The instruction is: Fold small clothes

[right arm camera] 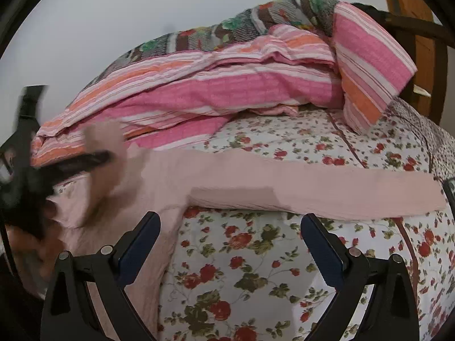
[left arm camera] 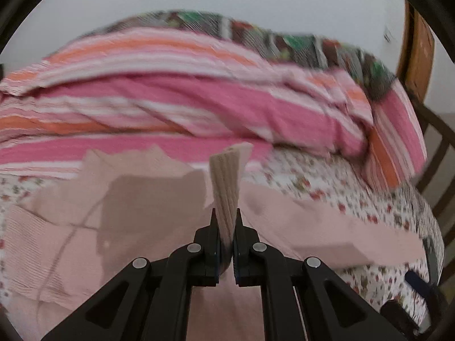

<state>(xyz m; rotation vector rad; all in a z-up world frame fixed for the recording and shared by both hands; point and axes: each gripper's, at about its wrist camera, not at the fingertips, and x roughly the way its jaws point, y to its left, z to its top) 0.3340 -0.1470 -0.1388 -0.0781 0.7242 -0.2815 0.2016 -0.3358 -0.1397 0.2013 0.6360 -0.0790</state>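
A pale pink ribbed garment (left arm camera: 85, 227) lies spread on the flowered bedsheet (left arm camera: 341, 199). My left gripper (left arm camera: 226, 216) is shut on a ribbed cuff (left arm camera: 227, 182) of this garment, which stands up between the jaws. In the right wrist view the garment's long sleeve (right arm camera: 312, 190) stretches to the right across the sheet (right arm camera: 241, 270). My right gripper (right arm camera: 230, 221) is open and empty, hovering just in front of the sleeve. The left gripper (right arm camera: 93, 156) shows blurred at the left of that view, holding pink fabric.
A pink, orange and white striped quilt (right arm camera: 227, 85) is heaped at the back of the bed, with a dark flowered blanket (right arm camera: 256, 22) behind it. A wooden door frame (right arm camera: 421, 42) and dark chair parts stand at the right.
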